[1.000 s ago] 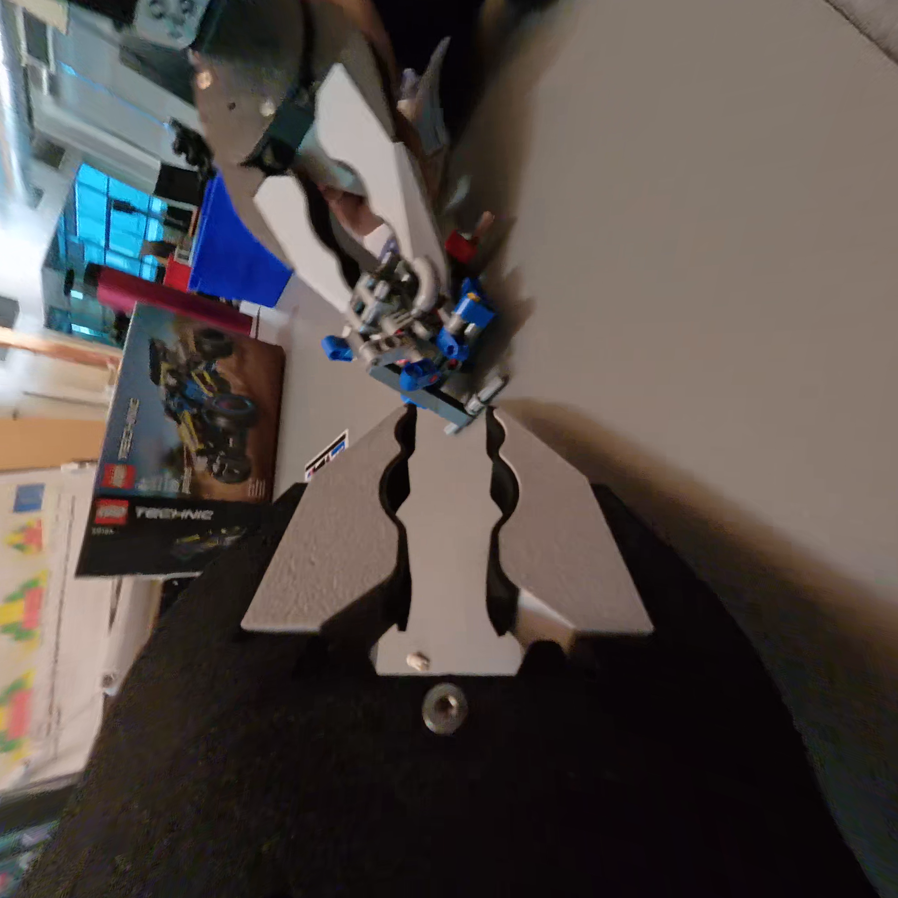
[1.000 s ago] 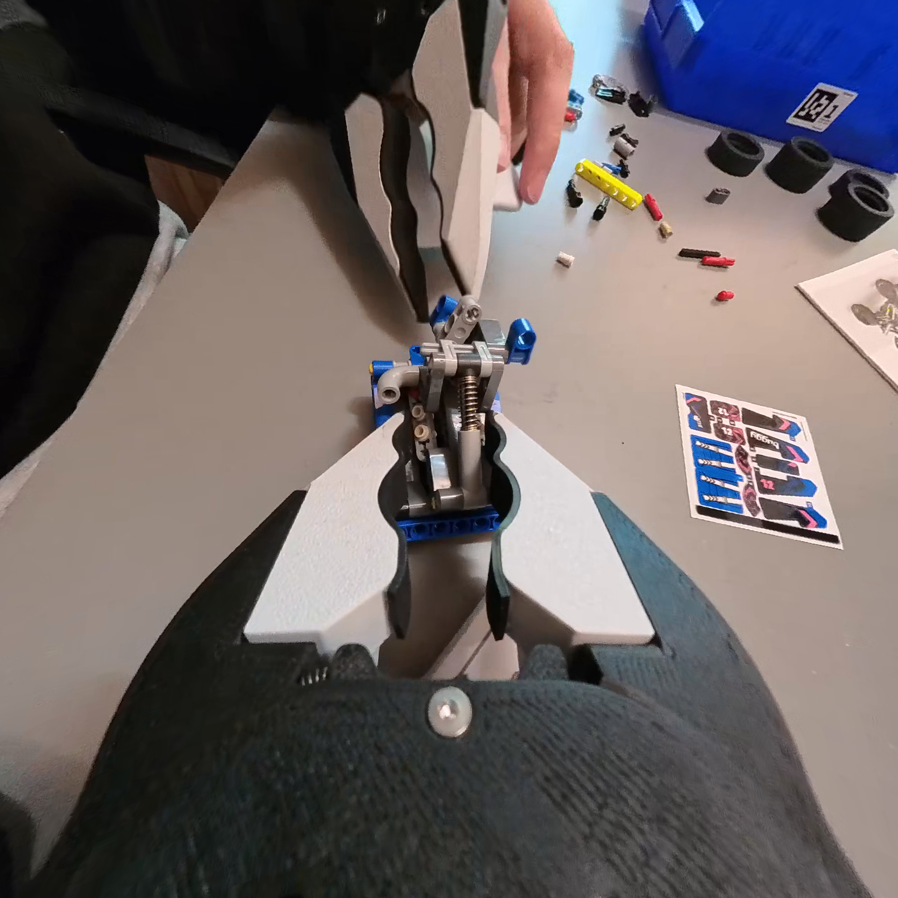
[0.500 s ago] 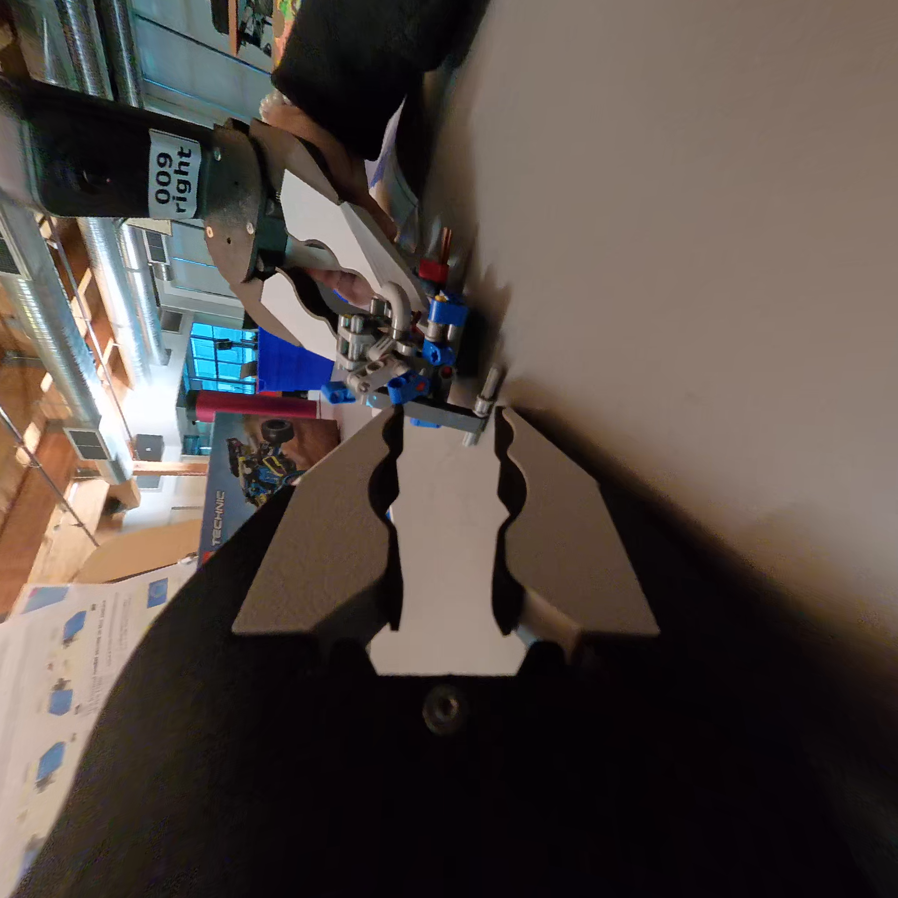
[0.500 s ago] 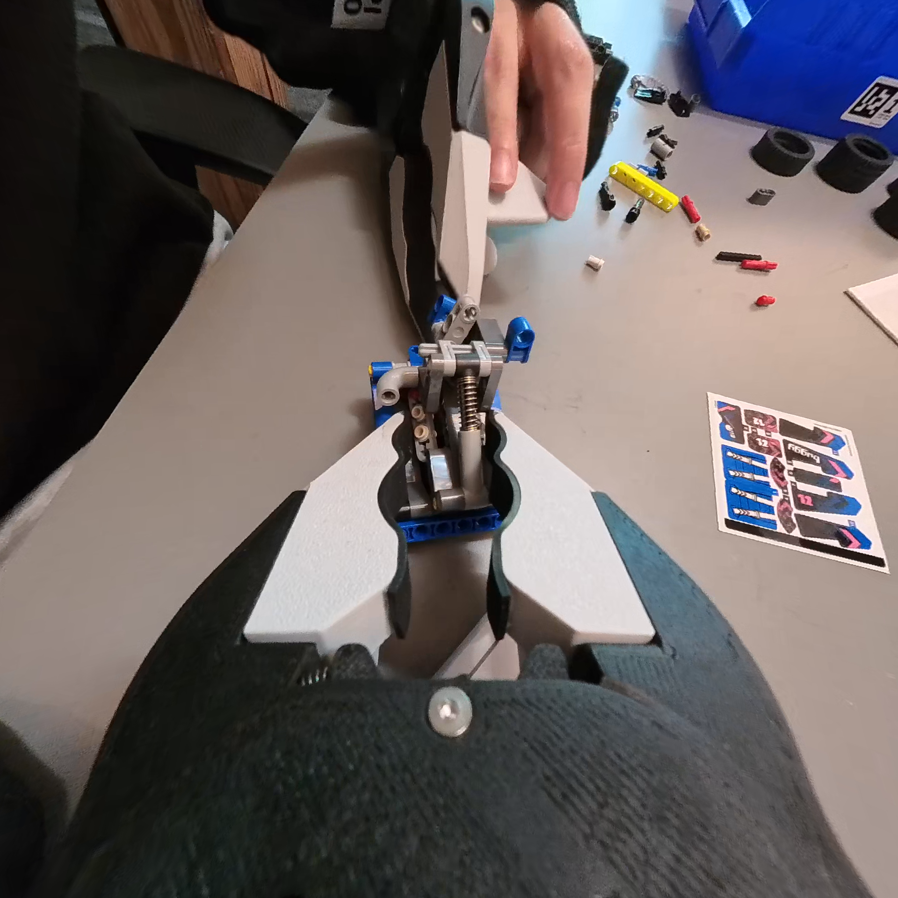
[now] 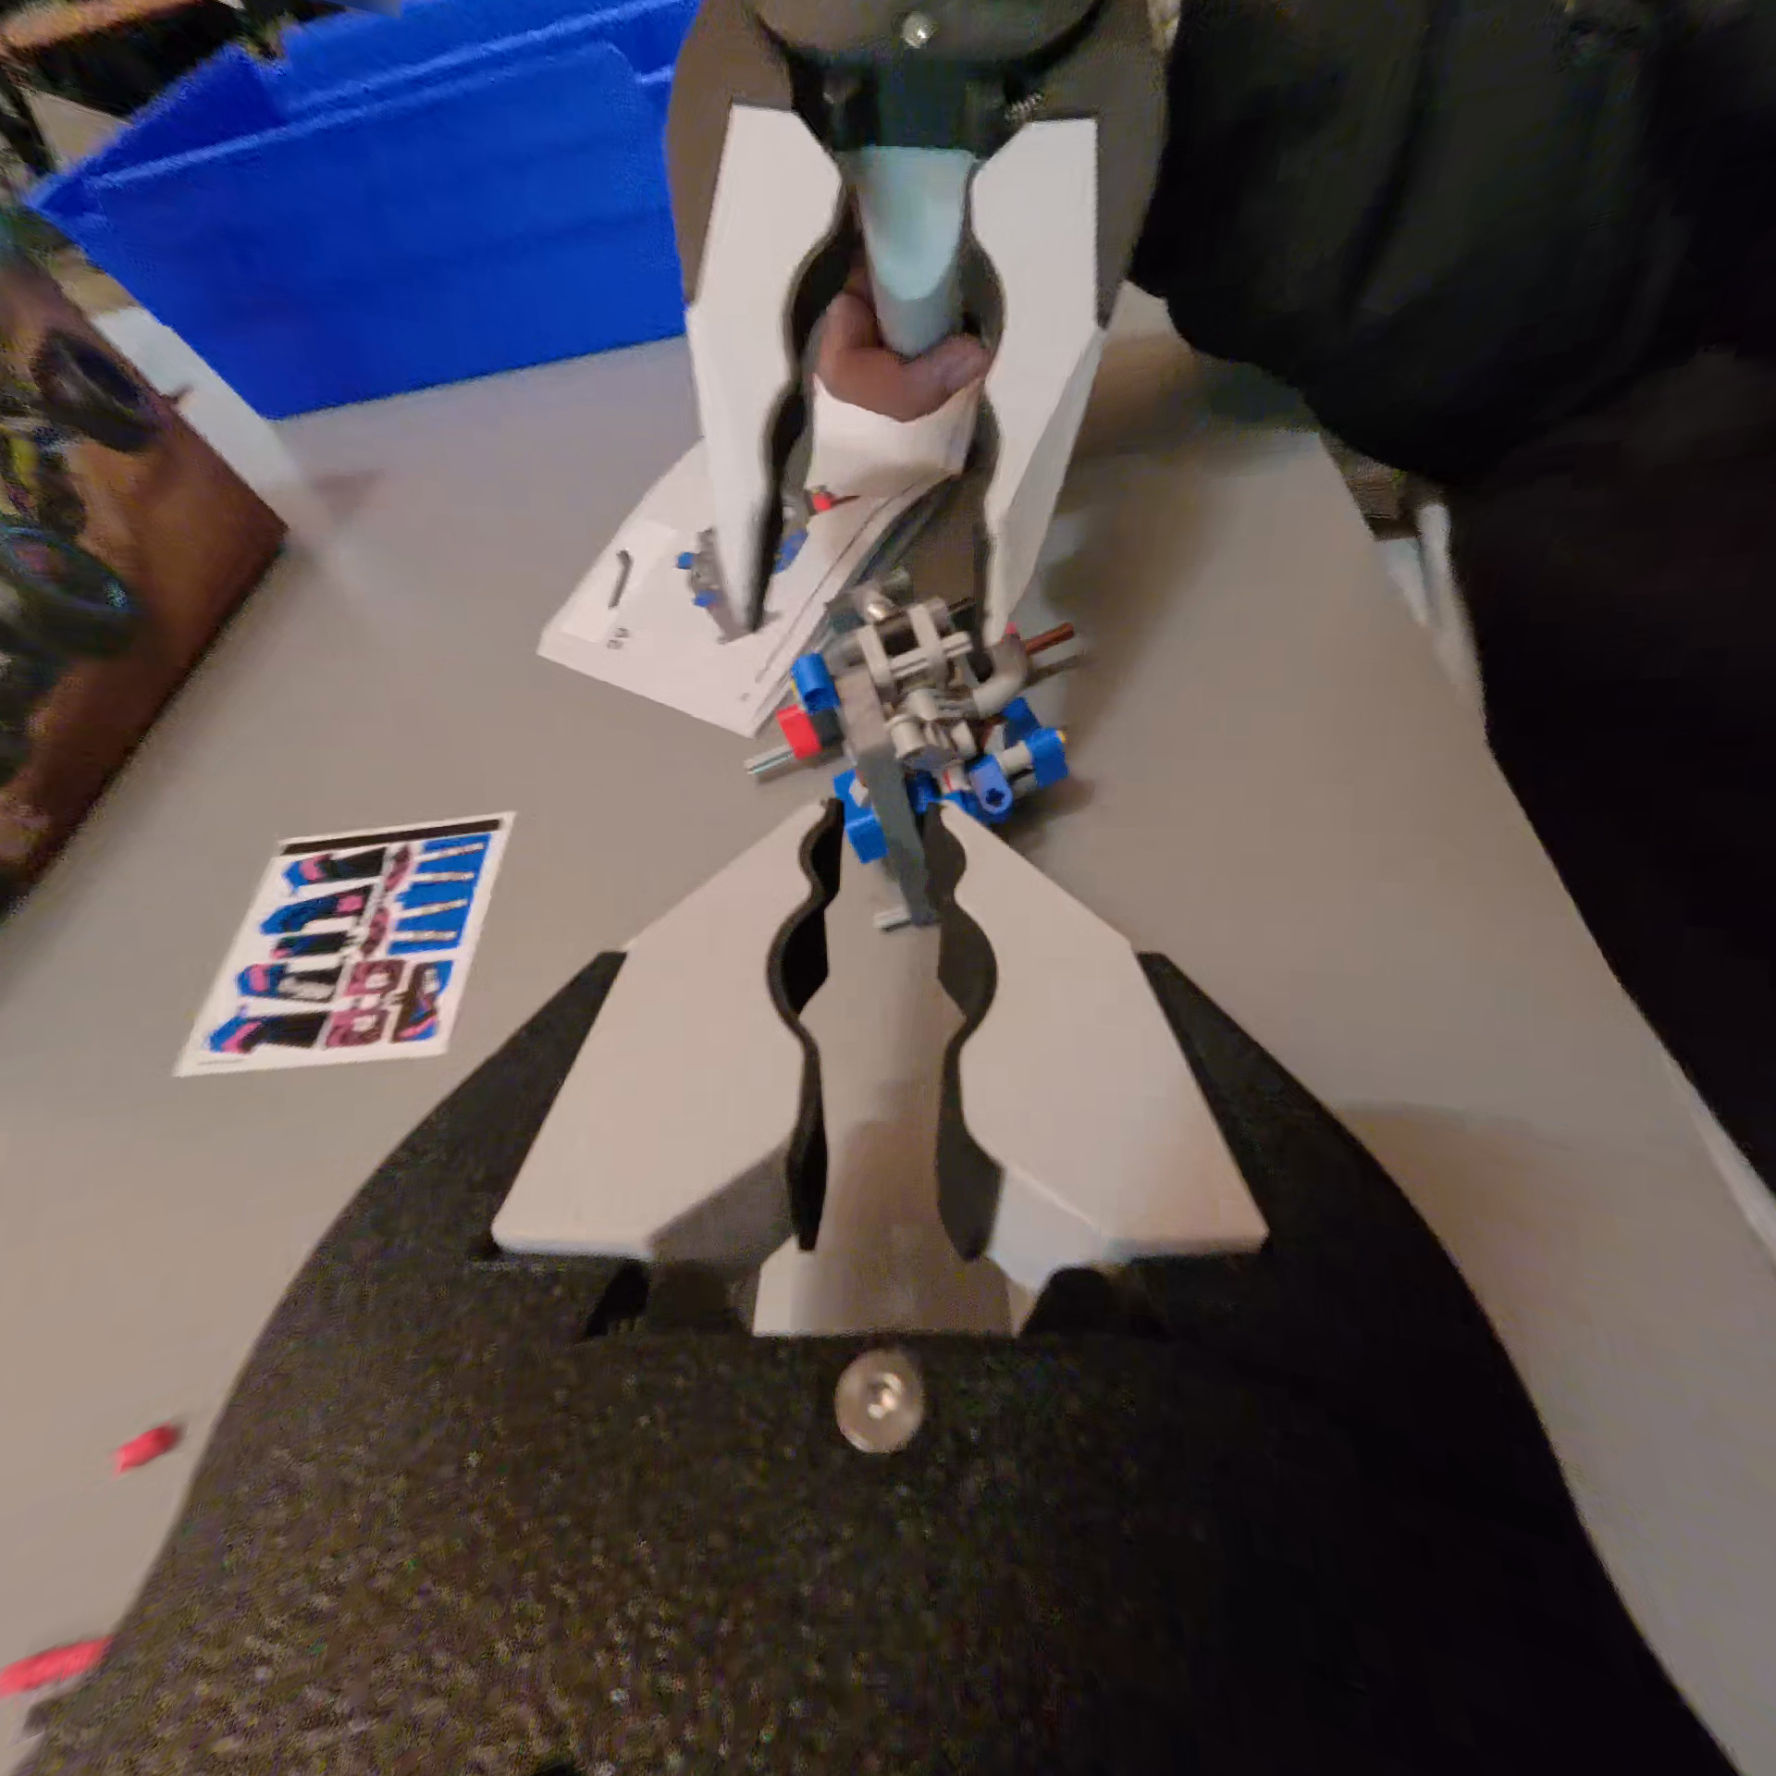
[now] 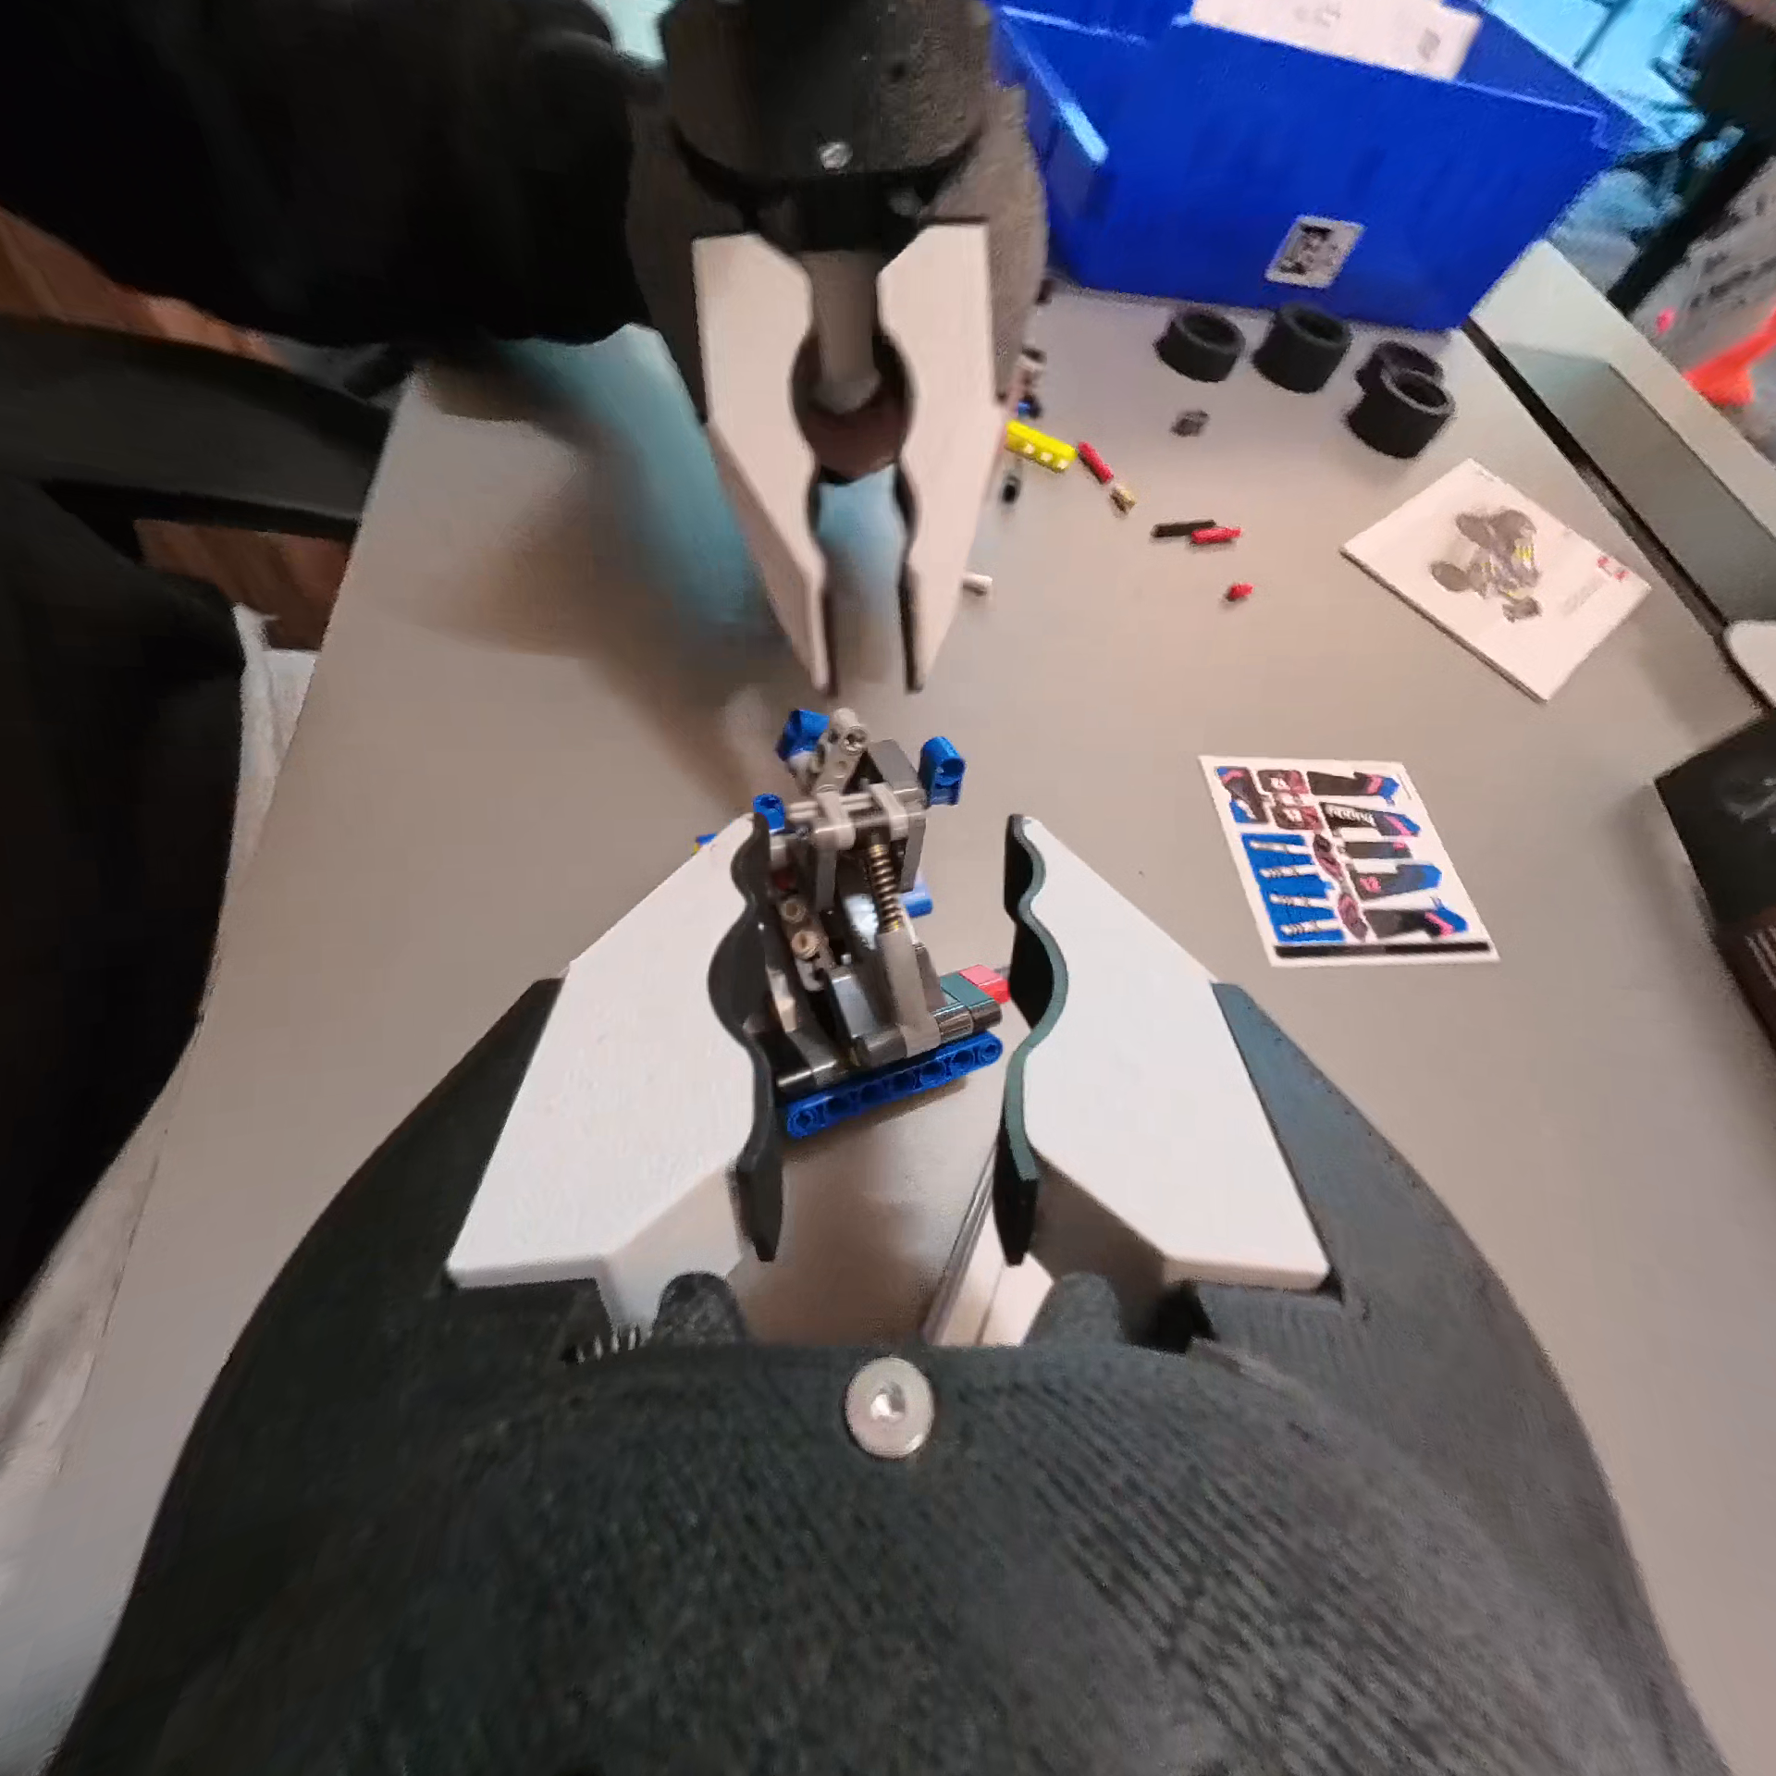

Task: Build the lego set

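Your right gripper [image 6: 884, 971] has its fingers spread wide around the lego model [image 6: 860, 923], which stands on the desk [image 6: 538, 730], apparently unclamped. Your left gripper [image 5: 889, 846] faces it, fingers narrowly apart astride the model's grey beam; contact is blurred. A sticker sheet [image 6: 1345, 860] lies nearby.

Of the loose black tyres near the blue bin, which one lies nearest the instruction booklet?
The rightmost tyre in the right wrist view, closest to the booklet; the other tyres sit further left, along the blue bin.
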A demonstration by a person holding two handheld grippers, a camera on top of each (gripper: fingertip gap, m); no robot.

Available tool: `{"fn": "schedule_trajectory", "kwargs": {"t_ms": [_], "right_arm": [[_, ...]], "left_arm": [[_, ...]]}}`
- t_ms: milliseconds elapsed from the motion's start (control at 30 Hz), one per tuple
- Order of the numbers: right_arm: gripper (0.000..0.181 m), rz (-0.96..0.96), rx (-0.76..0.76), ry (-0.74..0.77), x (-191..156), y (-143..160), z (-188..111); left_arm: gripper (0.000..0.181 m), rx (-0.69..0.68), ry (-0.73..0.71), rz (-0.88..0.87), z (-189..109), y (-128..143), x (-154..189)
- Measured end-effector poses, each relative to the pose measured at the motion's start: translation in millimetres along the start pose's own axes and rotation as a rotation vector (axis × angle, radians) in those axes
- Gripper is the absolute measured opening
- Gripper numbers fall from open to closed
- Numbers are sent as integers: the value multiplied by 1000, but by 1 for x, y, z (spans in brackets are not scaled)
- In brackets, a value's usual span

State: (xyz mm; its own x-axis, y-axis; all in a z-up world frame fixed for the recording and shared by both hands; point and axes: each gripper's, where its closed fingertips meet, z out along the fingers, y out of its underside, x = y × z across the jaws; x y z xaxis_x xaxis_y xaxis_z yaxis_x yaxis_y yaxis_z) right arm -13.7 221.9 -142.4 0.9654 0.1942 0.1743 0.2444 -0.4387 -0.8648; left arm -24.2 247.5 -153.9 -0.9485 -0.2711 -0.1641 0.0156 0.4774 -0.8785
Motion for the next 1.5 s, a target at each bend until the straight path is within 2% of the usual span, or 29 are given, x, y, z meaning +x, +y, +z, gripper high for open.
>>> {"fn": "schedule_trajectory", "kwargs": {"t_ms": [100,267,367,600,733,867,1067,1167,1300,1500], "right_arm": [[43,60,-29,80,4,4,4],[30,101,-42,53,-7,12,13],[29,101,-43,73,-7,12,13],[30,104,-18,155,-5,12,12],[29,67,7,204,-7,11,11],[30,10,7,230,-9,10,10],[30,14,5,258,-7,9,12],[30,-6,4,280,-7,8,12],[30,-10,3,295,-7,8,11],[30,-40,-7,349,-3,9,10]], "left_arm": [[8,12,-20,-46,8,0,-2],[12,28,16,-141,14,-5,3],[11,24,-27,-193,16,-5,-3],[5,13,-20,-191,19,-5,3],[10,7,-17,-229,16,-4,0],[9,47,-44,-260,7,-23,-7],[9,-138,-24,-310,19,-20,2],[6,-183,-93,-333,21,-19,-7],[7,-240,-52,-384,24,-19,0],[7,-313,-90,-403,27,-18,-2]]}}
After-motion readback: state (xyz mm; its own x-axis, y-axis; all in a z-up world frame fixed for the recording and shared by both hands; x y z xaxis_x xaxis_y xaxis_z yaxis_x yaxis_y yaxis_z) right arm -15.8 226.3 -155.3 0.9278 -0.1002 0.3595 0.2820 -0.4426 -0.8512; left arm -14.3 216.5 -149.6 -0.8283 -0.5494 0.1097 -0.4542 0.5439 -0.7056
